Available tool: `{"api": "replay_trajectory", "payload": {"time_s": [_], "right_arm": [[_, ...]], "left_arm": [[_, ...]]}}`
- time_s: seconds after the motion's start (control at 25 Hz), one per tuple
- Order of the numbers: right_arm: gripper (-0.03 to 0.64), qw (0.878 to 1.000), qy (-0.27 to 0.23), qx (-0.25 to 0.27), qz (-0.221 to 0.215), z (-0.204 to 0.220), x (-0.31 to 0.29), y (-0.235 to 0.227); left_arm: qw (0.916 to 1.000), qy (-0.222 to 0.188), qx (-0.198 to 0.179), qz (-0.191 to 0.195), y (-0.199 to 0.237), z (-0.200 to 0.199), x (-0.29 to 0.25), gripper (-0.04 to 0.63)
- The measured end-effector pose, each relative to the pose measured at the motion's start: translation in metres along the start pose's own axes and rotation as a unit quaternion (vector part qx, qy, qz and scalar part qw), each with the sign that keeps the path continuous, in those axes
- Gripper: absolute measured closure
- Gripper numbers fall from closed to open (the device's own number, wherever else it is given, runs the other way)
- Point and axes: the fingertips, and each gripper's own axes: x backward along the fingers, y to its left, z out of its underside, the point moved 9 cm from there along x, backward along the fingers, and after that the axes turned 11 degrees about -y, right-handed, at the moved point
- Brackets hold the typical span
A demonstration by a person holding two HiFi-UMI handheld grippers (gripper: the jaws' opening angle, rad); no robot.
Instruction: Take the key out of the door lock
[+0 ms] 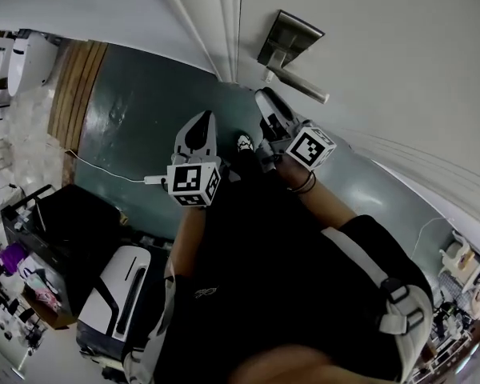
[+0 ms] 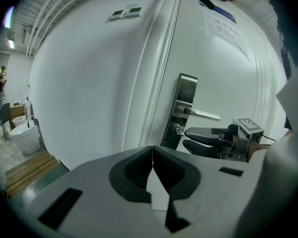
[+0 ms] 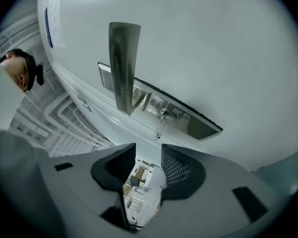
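Observation:
A silver key (image 3: 161, 123) sticks out of the steel lock plate (image 3: 185, 121) on the white door, below the lever handle (image 3: 123, 68). My right gripper (image 3: 148, 150) is open, its jaws a short way off the key with nothing between them. The left gripper view shows the same key (image 2: 178, 130) under the handle (image 2: 203, 115), with the right gripper (image 2: 185, 138) pointing at it from the right. My left gripper (image 2: 152, 149) is shut and empty, held back from the door. From the head view, the right gripper (image 1: 266, 96) sits just under the handle (image 1: 300, 85), and the left gripper (image 1: 202, 120) is to its left.
The door frame (image 2: 154, 83) runs left of the lock plate. A paper notice (image 2: 226, 26) is stuck high on the door. On the dark green floor lie a white cable (image 1: 104, 169) and a wooden board (image 1: 76, 94); a black and white case (image 1: 120, 290) stands at lower left.

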Motion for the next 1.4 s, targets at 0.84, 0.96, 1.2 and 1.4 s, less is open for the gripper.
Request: {"api": "replay_trajectory", "payload": {"time_s": [0.84, 0.96, 1.2, 1.4], "right_arm": [[0.511, 0.936, -0.265, -0.204, 0.106, 0.01, -0.023, -0.018], [0.533, 0.925, -0.294, -0.214, 0.11, 0.01, -0.026, -0.019], [0.568, 0.906, -0.334, -0.235, 0.111, 0.011, -0.033, -0.015], [0.582, 0.895, -0.352, -0.246, 0.118, 0.011, -0.037, -0.015]], "left_arm": [[0.981, 0.04, -0.024, 0.188, 0.044, -0.029, -0.069, 0.572], [0.9761, 0.043, -0.028, 0.211, 0.046, -0.03, -0.076, 0.571], [0.9666, 0.052, -0.037, 0.248, 0.046, -0.031, -0.078, 0.571], [0.962, 0.053, -0.04, 0.265, 0.048, -0.034, -0.079, 0.571]]}}
